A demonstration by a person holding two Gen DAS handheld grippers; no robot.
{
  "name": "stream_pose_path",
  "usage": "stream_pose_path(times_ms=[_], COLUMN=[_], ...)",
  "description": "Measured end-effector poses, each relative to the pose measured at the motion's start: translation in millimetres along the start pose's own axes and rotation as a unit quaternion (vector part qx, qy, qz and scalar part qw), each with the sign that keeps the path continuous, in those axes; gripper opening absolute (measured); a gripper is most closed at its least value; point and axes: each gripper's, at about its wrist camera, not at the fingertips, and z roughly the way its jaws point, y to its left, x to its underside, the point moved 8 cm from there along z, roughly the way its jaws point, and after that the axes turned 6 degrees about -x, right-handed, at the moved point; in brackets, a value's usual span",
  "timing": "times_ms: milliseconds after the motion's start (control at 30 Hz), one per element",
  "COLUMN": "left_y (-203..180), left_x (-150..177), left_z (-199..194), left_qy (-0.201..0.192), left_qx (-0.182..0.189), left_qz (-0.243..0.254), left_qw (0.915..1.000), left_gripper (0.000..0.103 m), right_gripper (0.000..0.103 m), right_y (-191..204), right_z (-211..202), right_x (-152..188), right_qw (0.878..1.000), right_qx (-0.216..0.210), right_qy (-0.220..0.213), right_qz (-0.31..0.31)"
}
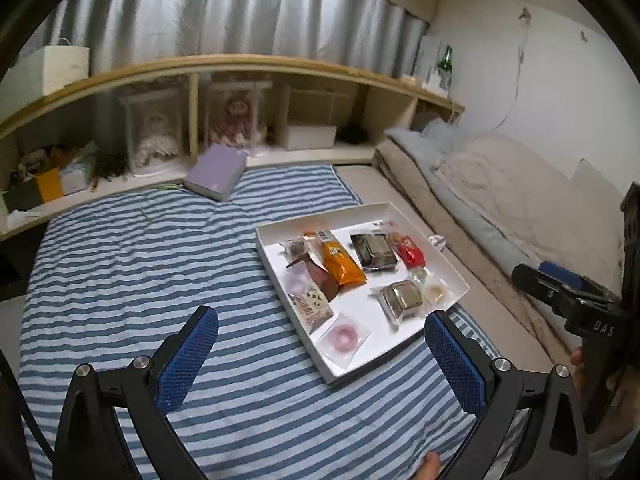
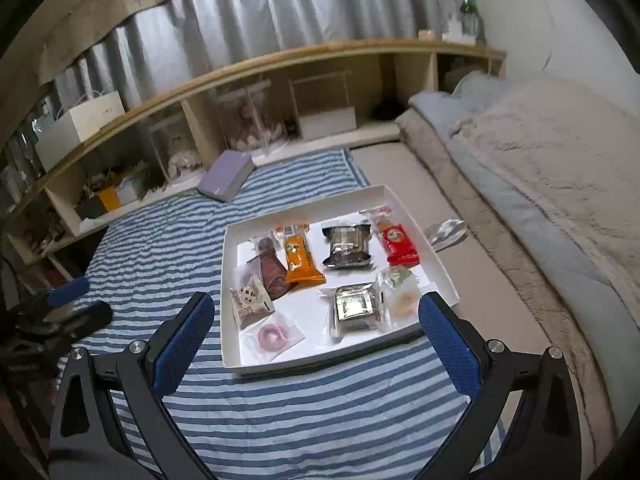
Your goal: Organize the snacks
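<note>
A white tray [image 1: 456, 276] [image 2: 230, 292] lies on the blue striped sheet and holds several wrapped snacks: an orange packet [image 1: 342, 264] [image 2: 300, 258], a red packet [image 1: 408, 250] [image 2: 398, 244], a dark packet [image 1: 374, 252] [image 2: 346, 246], a silver packet [image 1: 402, 298] [image 2: 356, 306], a brown packet [image 2: 272, 268] and a pink ring candy [image 1: 344, 336] [image 2: 272, 336]. My left gripper [image 1: 320, 360] is open and empty, short of the tray's near left corner. My right gripper [image 2: 316, 344] is open and empty, over the tray's near edge. One clear wrapped snack [image 2: 446, 232] lies outside the tray on the right.
A purple book [image 1: 216, 178] [image 2: 228, 174] lies at the sheet's far edge. Wooden shelves [image 1: 240, 68] with boxes and clutter run along the back. Folded blankets [image 2: 540, 160] are piled on the right. The other gripper shows at the right edge of the left wrist view [image 1: 576, 300].
</note>
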Motion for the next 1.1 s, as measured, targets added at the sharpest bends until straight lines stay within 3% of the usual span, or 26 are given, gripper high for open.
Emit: stream_pose_path(times_ms=[167, 467, 1100], left_y=[9.0, 24.9, 25.2], left_x=[17.5, 42.6, 67.7], left_z=[-34.3, -69.7, -70.9], left_qy=[-0.014, -0.034, -0.056], left_qx=[-0.012, -0.024, -0.065], left_qz=[0.001, -0.006, 0.03], left_qw=[0.9998, 0.9991, 0.9959], left_gripper=[0.103, 0.103, 0.103], right_gripper=[0.103, 0.103, 0.103], right_y=[15.8, 34.7, 55.8], right_z=[-24.4, -44.7, -58.7], right_x=[8.9, 32.8, 54.5], right_qw=[0.999, 0.998, 0.993], right_qx=[0.014, 0.032, 0.066], right_qy=[-0.035, -0.062, -0.092], right_qz=[0.001, -0.01, -0.04])
